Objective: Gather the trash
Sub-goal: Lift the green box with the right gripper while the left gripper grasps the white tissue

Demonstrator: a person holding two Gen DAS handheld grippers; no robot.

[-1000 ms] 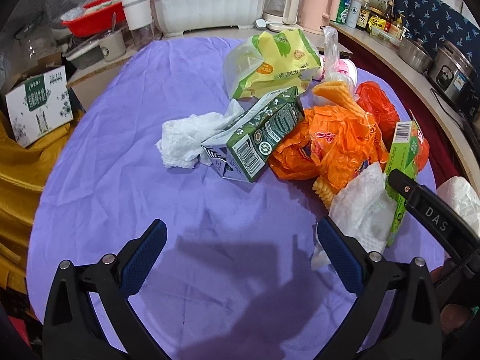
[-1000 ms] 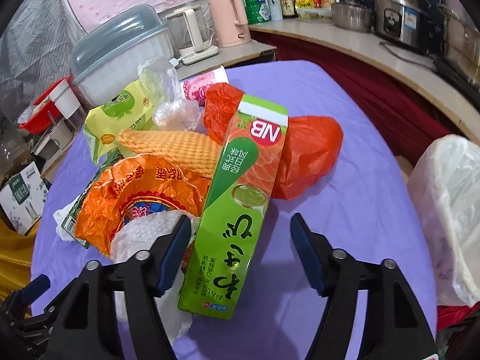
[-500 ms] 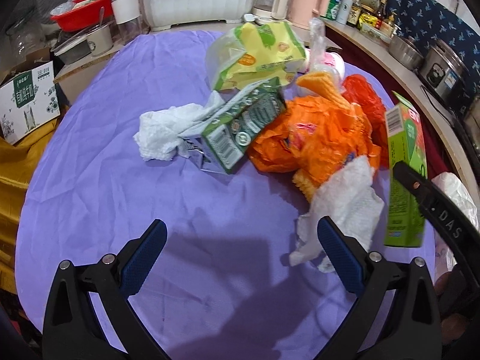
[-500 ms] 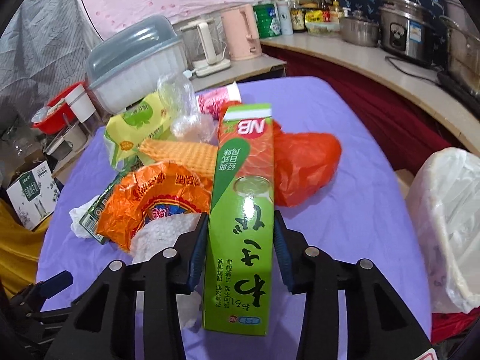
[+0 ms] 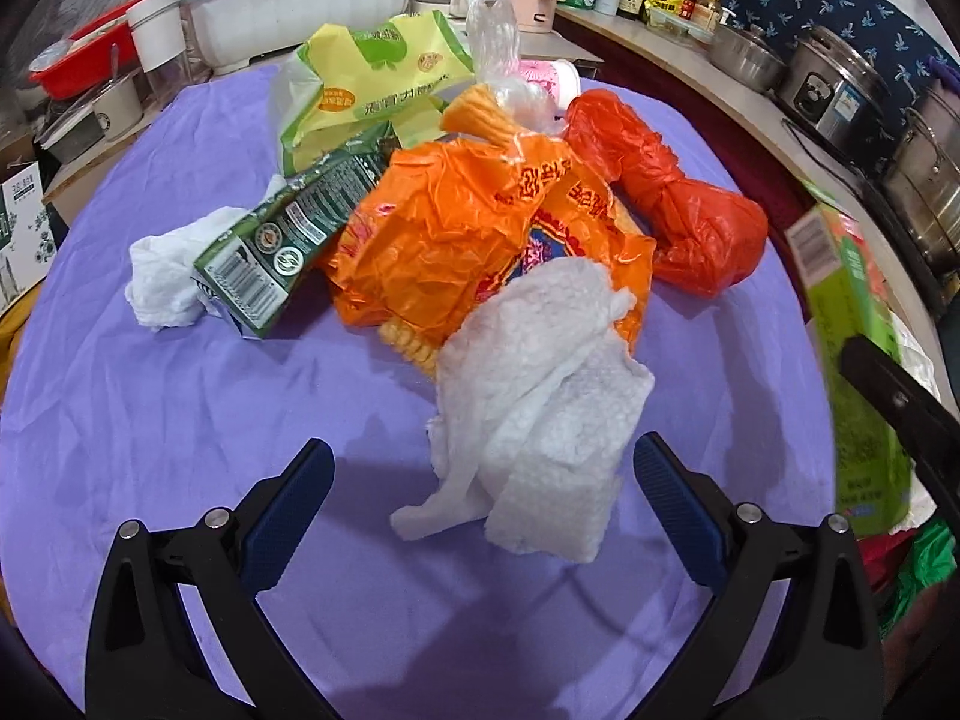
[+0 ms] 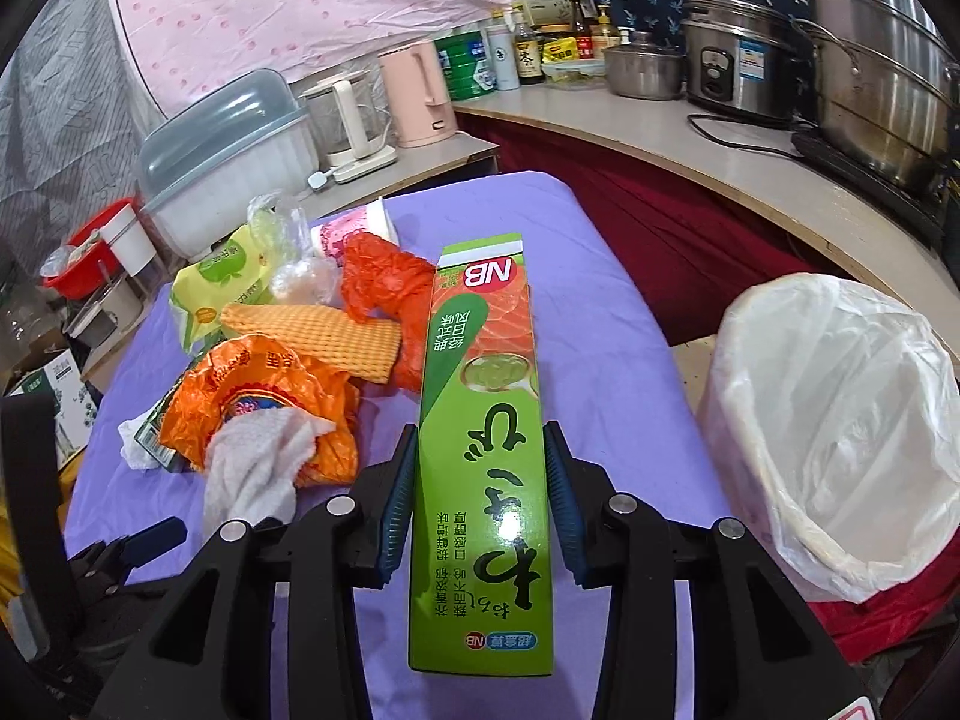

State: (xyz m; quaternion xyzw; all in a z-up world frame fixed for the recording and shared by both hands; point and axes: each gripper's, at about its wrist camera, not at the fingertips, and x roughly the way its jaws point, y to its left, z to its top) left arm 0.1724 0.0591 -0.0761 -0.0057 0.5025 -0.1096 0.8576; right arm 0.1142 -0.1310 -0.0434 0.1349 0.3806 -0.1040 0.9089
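Two tongs active: right tongs (image 6: 480, 468) pinching green box (image 6: 483, 450), lifted off bench (image 6: 600, 312). Left tongs (image 5: 483, 504) spread, bracketing white tissue (image 5: 540, 420). Next: carry box over lined bin (image 6: 840, 408), release.

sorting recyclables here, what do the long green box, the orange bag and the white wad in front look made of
Green box, clamped in the right gripper: looks like glossy printed paperboard, with crisp folded edges and a light sheen. Orange bag: thin plastic film, shiny and full of sharp crinkles. White wad: probably paper towel, matte with an embossed dimple pattern and soft folds.
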